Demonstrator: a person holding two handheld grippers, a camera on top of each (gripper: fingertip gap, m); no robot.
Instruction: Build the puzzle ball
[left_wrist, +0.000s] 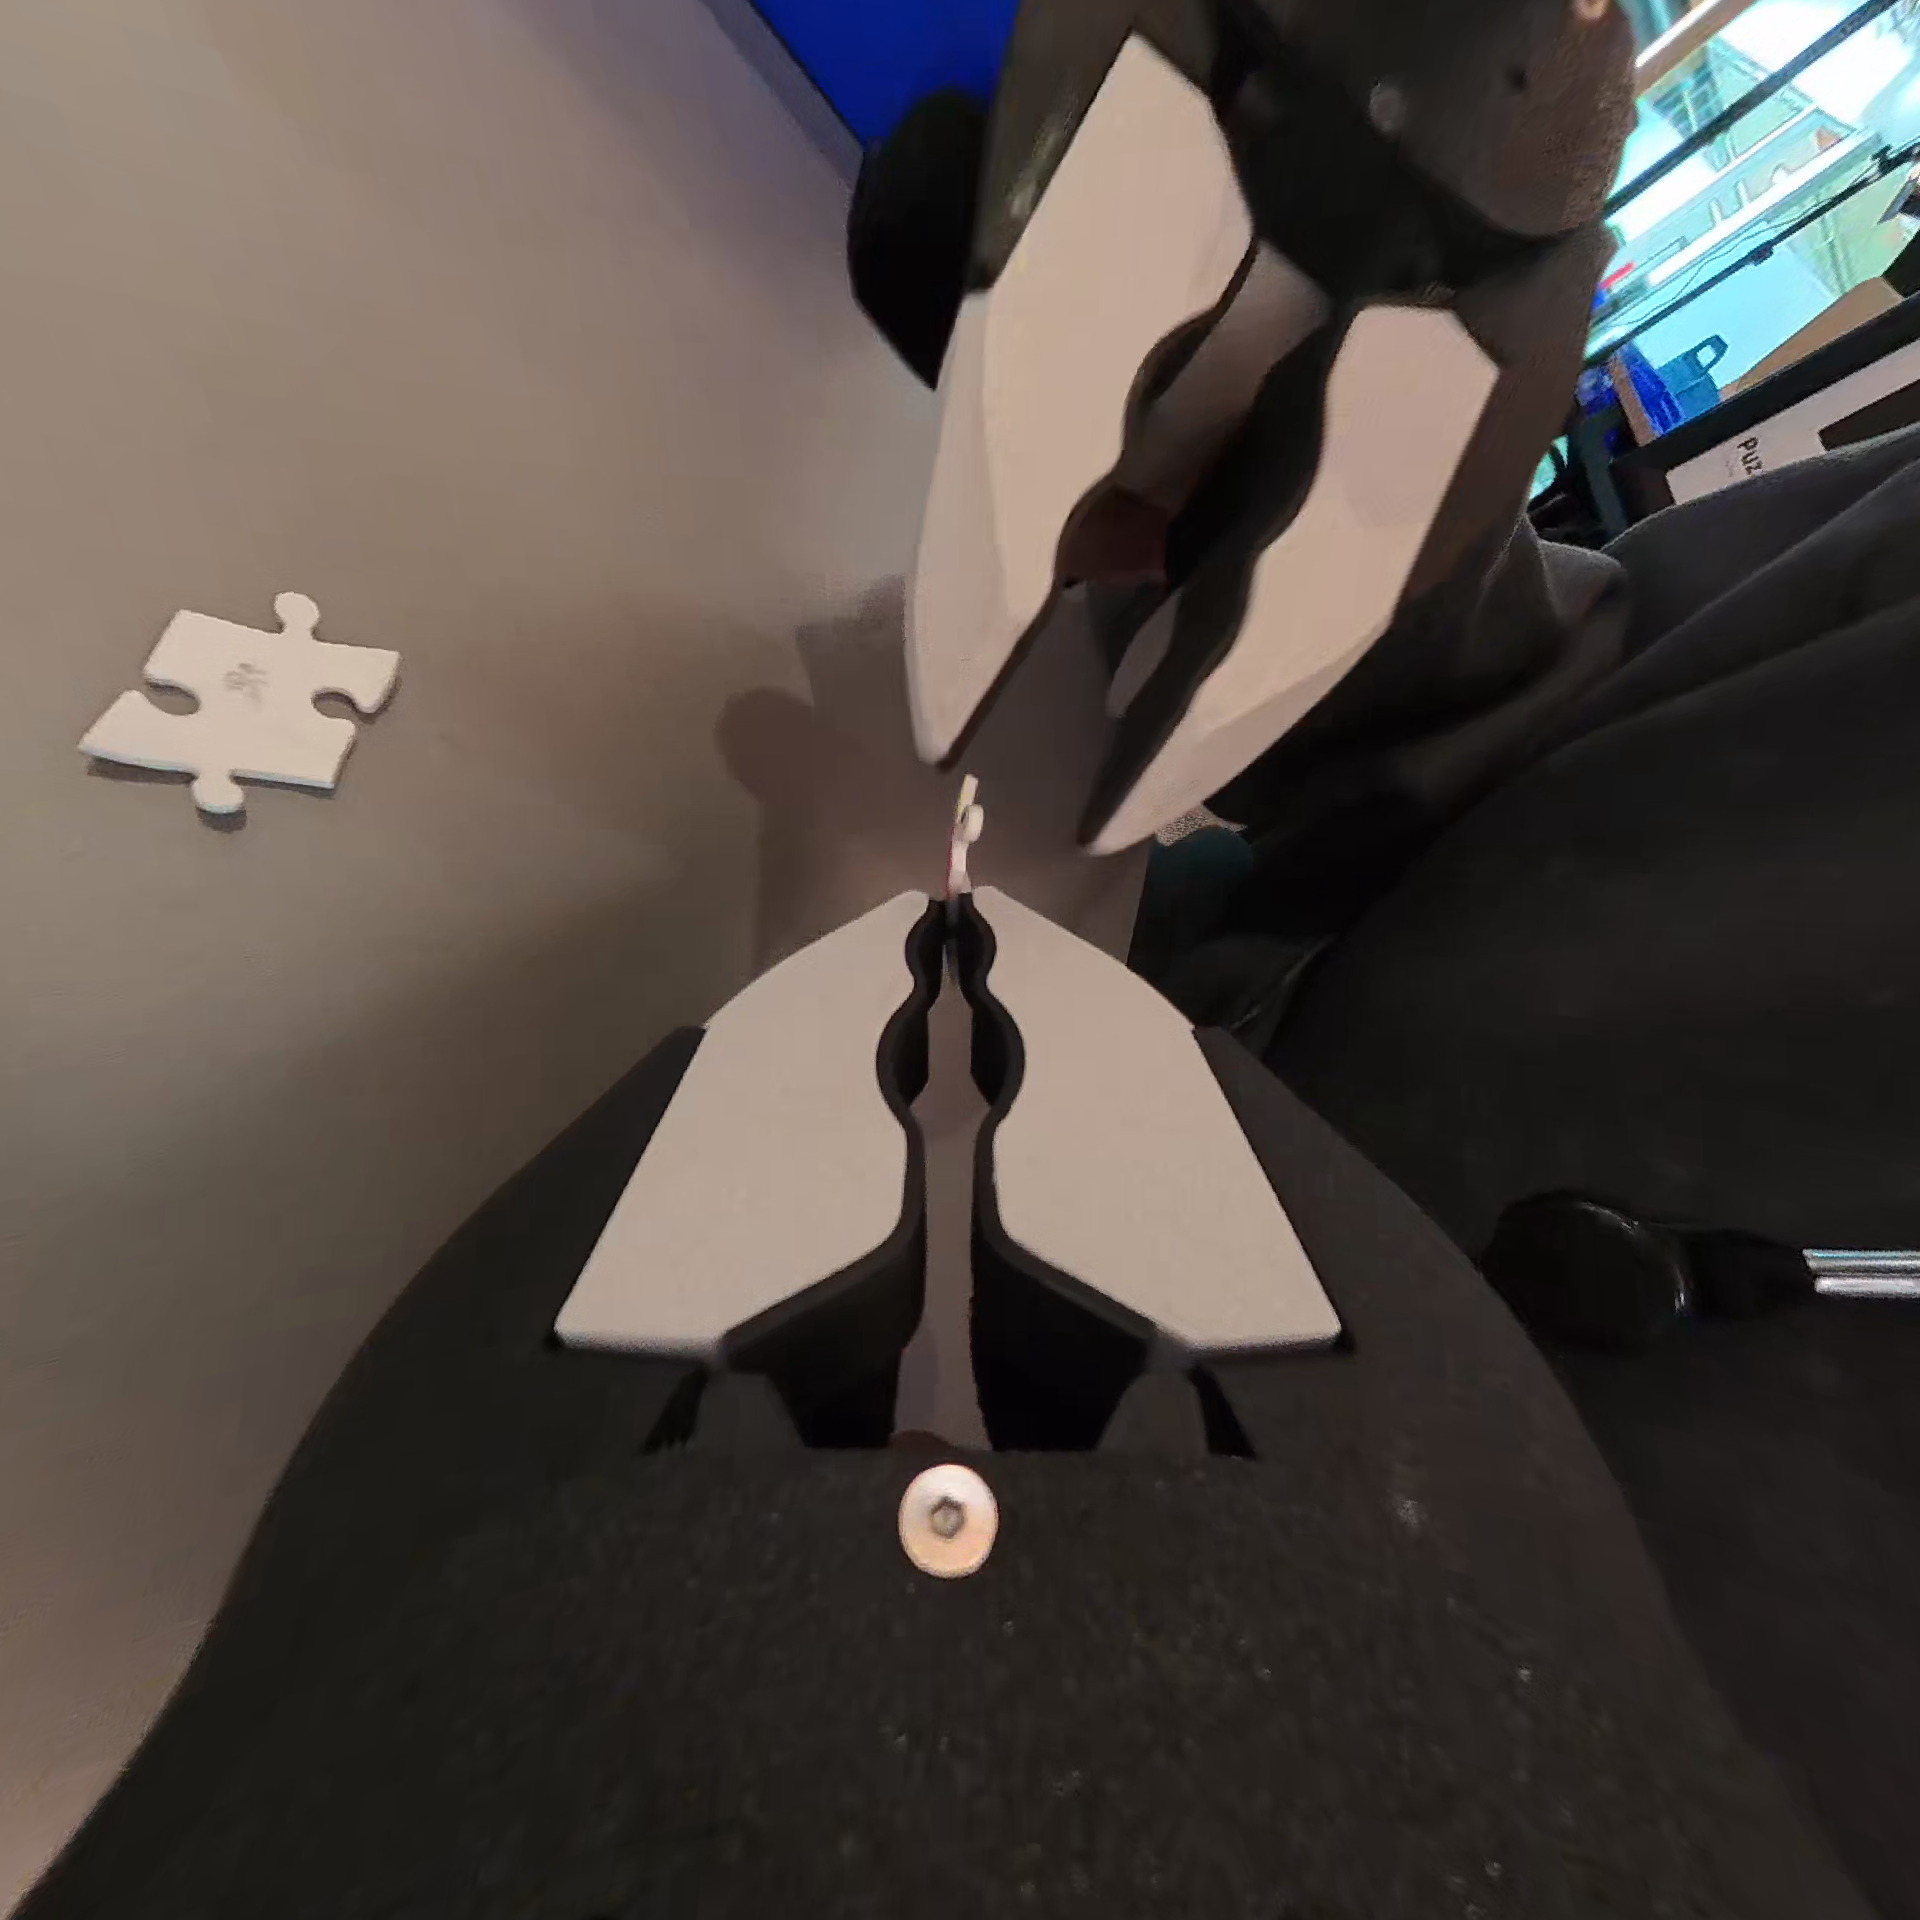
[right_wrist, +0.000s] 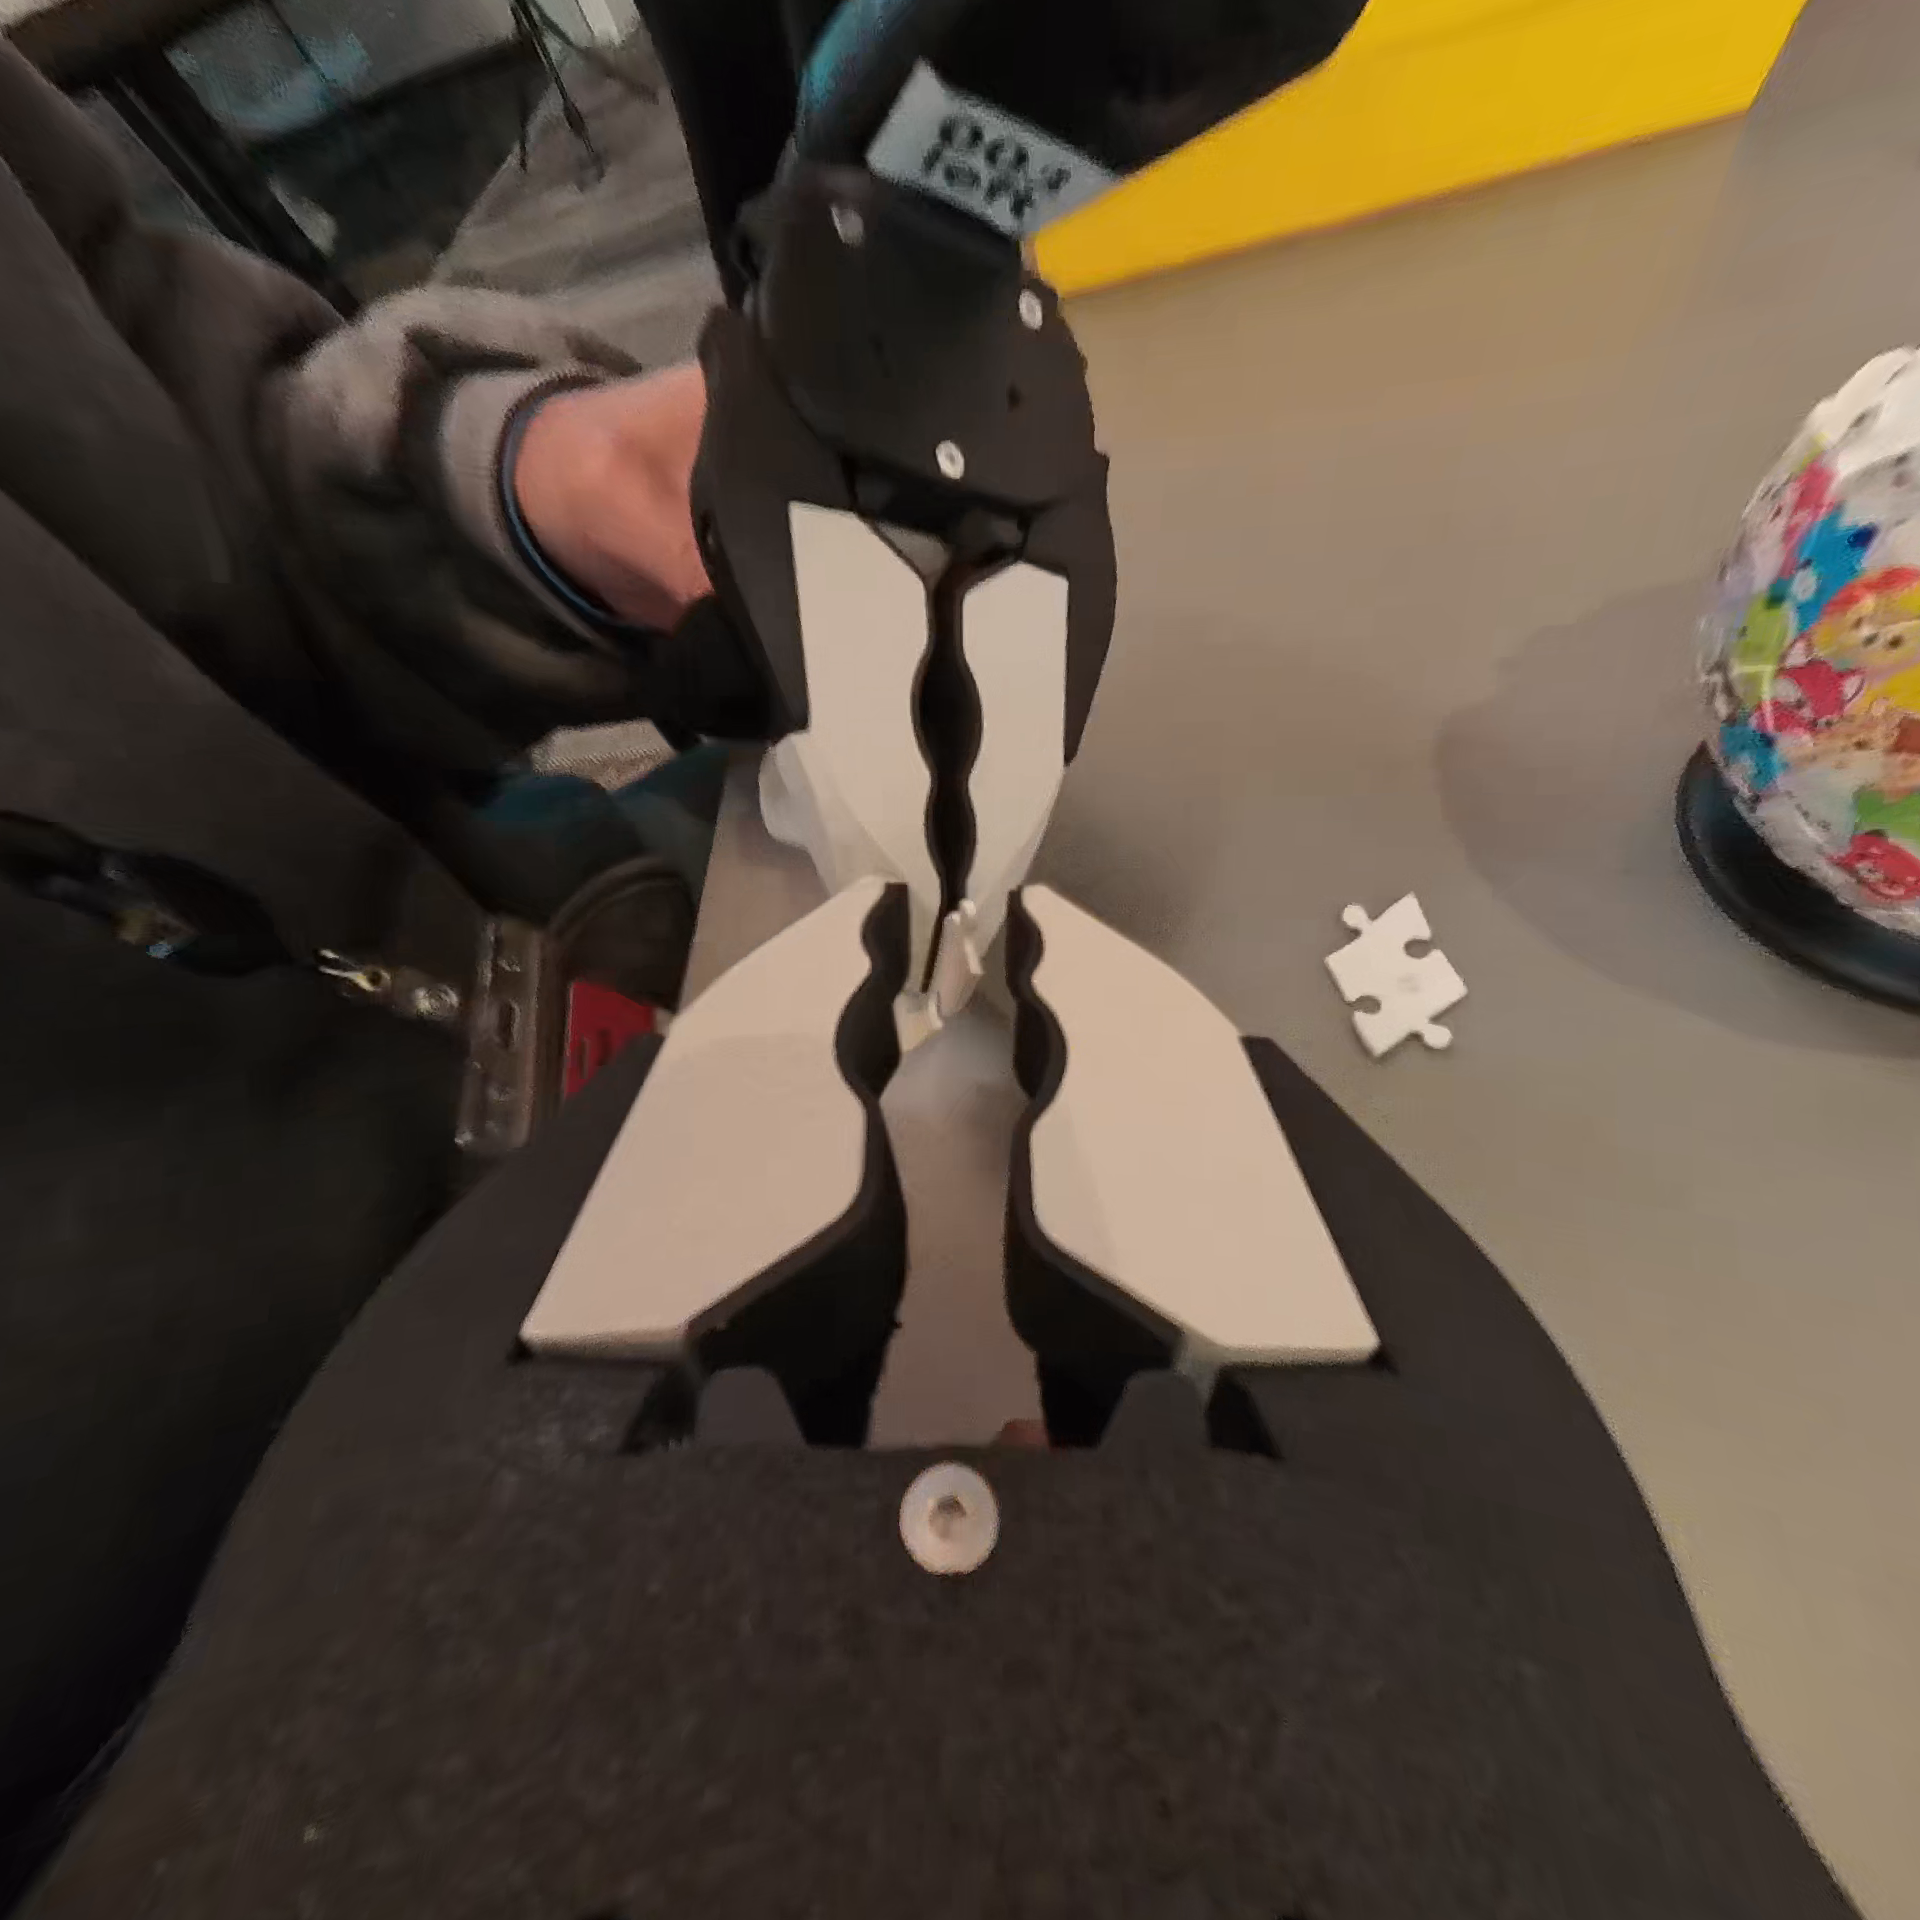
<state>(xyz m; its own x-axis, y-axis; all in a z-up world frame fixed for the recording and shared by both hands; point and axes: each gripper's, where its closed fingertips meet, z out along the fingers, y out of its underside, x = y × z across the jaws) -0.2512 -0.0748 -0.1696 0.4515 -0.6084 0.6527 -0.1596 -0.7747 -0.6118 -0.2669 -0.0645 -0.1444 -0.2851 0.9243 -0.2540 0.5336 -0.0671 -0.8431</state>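
Observation:
My left gripper (left_wrist: 954, 902) is shut on a thin white puzzle piece (left_wrist: 966, 831), seen edge-on and sticking out past the tips. My right gripper (left_wrist: 1023, 795) comes from above, open, with its fingertips on either side of that piece. In the right wrist view my right gripper (right_wrist: 956, 899) stands open around the held piece (right_wrist: 951, 961). A second white puzzle piece (left_wrist: 244, 707) lies flat on the grey table; it also shows in the right wrist view (right_wrist: 1397, 977). The colourful, partly built puzzle ball (right_wrist: 1829, 665) sits on a black stand (right_wrist: 1766, 894) at the right.
A yellow board (right_wrist: 1403, 135) lies at the table's far side. A blue panel (left_wrist: 883, 52) and a white box (left_wrist: 1766, 457) are farther back. A person's hand (right_wrist: 613, 499) and dark sleeves are at the table edge, left of the grippers. The tips of both grippers are at nearly the same place.

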